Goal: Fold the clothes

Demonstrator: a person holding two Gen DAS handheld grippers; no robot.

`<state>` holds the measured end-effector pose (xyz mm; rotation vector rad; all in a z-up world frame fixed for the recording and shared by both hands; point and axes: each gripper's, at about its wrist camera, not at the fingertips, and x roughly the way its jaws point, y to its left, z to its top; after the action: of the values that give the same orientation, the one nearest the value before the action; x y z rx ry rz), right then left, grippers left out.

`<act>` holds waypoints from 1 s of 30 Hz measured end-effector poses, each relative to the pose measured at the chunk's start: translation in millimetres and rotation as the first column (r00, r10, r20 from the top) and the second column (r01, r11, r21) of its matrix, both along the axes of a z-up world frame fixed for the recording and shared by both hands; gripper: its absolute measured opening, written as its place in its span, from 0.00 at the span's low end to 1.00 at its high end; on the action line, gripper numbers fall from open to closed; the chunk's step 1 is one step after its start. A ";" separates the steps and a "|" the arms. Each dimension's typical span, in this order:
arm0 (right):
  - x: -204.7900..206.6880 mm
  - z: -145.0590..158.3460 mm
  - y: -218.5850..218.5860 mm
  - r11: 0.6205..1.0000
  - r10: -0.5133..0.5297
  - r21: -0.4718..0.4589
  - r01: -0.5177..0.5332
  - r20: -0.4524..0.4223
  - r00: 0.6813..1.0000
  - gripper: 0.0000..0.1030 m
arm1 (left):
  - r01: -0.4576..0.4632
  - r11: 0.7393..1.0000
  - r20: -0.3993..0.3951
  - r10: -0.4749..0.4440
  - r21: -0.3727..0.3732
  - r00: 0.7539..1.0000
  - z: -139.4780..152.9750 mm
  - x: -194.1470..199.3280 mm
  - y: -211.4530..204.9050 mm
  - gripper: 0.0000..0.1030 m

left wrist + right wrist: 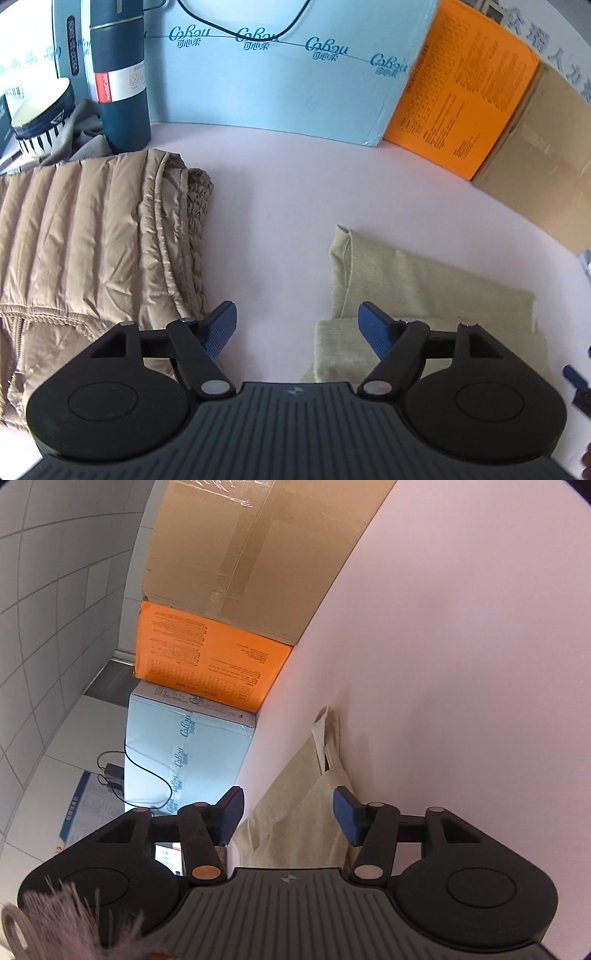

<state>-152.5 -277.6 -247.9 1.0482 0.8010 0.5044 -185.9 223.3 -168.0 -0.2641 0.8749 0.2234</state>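
Note:
A pale green folded garment (406,295) lies on the pink table (280,192) at the right in the left wrist view. My left gripper (297,328) is open and empty, hovering over the bare table just left of it. A folded tan quilted jacket (92,236) lies to the left. In the right wrist view the same pale garment (299,812) lies ahead, between the blue pads of my right gripper (288,812), which is open and tilted on its side. It grips nothing that I can see.
A light blue box (266,74), an orange box (458,96) and a cardboard box (543,155) line the far edge. A dark teal flask (118,81), a striped bowl (40,118) and grey cloth (81,136) stand at the back left.

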 end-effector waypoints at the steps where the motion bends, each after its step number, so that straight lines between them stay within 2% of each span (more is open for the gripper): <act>1: -5.1 0.2 -0.3 1.000 0.002 -0.028 -0.002 0.000 1.000 0.52 | 0.020 0.999 -0.026 -0.019 0.029 0.999 -5.9 -3.5 -3.4 0.68; 2: -9.6 1.0 0.3 0.998 0.005 -0.061 -0.005 0.001 1.000 0.52 | 0.037 0.998 -0.052 -0.034 0.052 0.998 -12.6 -8.3 -5.6 0.68; 4: -17.2 4.3 3.2 0.989 0.018 -0.150 -0.016 0.013 1.000 0.53 | 0.060 0.997 -0.071 -0.056 0.054 0.996 -22.0 -17.5 -6.6 0.68; 8: -19.2 15.0 19.4 0.934 0.087 -0.353 -0.055 0.076 0.993 0.59 | 0.059 0.997 -0.041 -0.057 0.047 0.998 -29.5 -31.4 -7.5 0.68; 14: -4.7 19.8 47.6 0.867 0.181 -0.490 -0.089 0.143 0.973 0.59 | 0.062 0.996 -0.011 -0.061 0.056 0.998 -29.8 -22.1 -8.6 0.69; 21: 5.5 15.9 68.4 0.840 0.233 -0.531 -0.113 0.164 0.958 0.59 | 0.112 0.985 0.033 -0.117 0.133 0.993 -41.5 2.0 -16.1 0.69; 26: 13.2 17.0 74.2 0.828 0.242 -0.550 -0.108 0.177 0.954 0.58 | 0.143 0.981 0.045 -0.150 0.129 0.988 -43.4 14.5 -25.8 0.69; 29: 19.7 18.1 76.6 0.825 0.248 -0.554 -0.110 0.181 0.952 0.54 | 0.155 0.977 0.046 -0.163 0.148 0.986 -44.9 17.4 -31.1 0.69; 30: 22.0 18.3 78.4 0.821 0.256 -0.560 -0.114 0.181 0.950 0.47 | 0.156 0.976 0.044 -0.164 0.153 0.985 -45.9 17.9 -31.8 0.69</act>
<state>-130.5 -199.3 -229.6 0.3653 0.7628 0.5201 -168.1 191.5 -213.9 -0.0598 0.8146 0.1298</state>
